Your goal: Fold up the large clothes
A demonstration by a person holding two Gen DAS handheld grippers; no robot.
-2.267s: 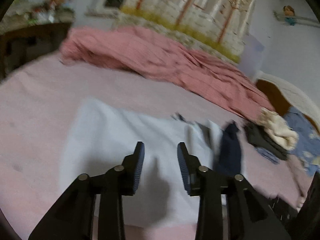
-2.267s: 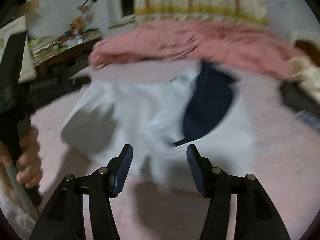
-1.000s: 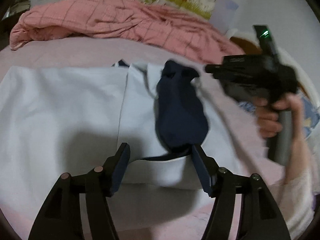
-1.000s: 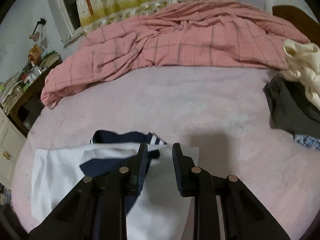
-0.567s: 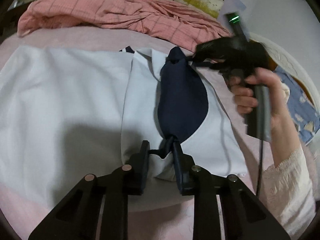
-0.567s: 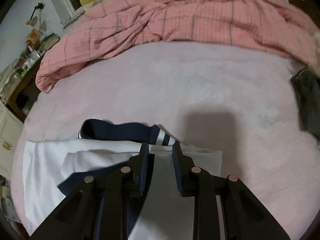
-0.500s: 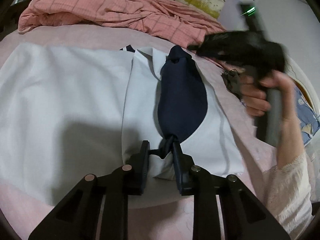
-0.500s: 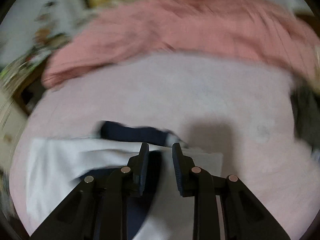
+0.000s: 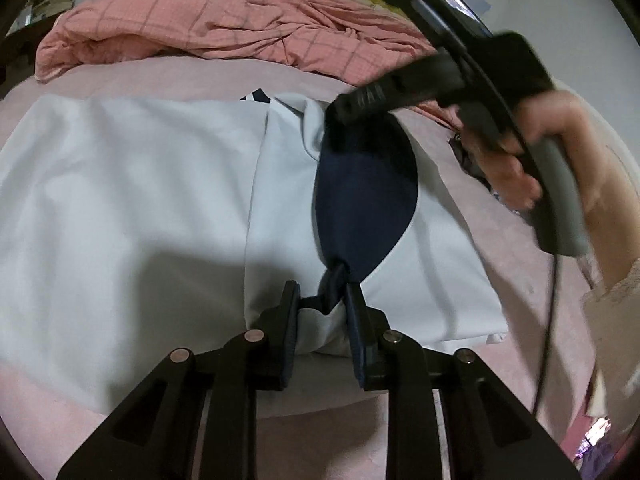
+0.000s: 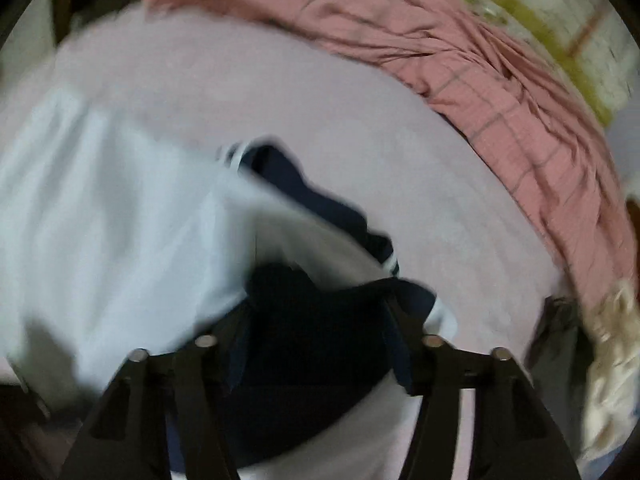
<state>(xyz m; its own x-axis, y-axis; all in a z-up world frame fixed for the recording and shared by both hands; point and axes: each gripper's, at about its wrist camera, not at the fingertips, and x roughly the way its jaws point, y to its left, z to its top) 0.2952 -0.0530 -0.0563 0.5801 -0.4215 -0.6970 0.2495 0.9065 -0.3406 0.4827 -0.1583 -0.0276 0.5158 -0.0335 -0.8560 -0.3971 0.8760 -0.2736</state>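
Observation:
A white sailor-style top [image 9: 128, 208] with a navy scarf [image 9: 366, 200] lies flat on the pink bed [image 9: 160, 76]. My left gripper [image 9: 322, 304] is shut on the knotted lower end of the scarf together with white cloth. My right gripper [image 9: 340, 110], seen in the left wrist view, is at the scarf's far end by the collar. In the blurred right wrist view the right gripper [image 10: 318, 316] stands open over the navy scarf [image 10: 304, 344] and the white top [image 10: 120, 248].
A crumpled pink checked duvet [image 9: 224, 24] lies along the far side of the bed and shows in the right wrist view [image 10: 500, 92]. Dark and cream clothes [image 10: 600, 340] are piled at the right. A patterned curtain [image 10: 560, 4] hangs behind.
My right gripper has opened wide and swung over the scarf's collar end. My left gripper stays shut on the scarf's knot.

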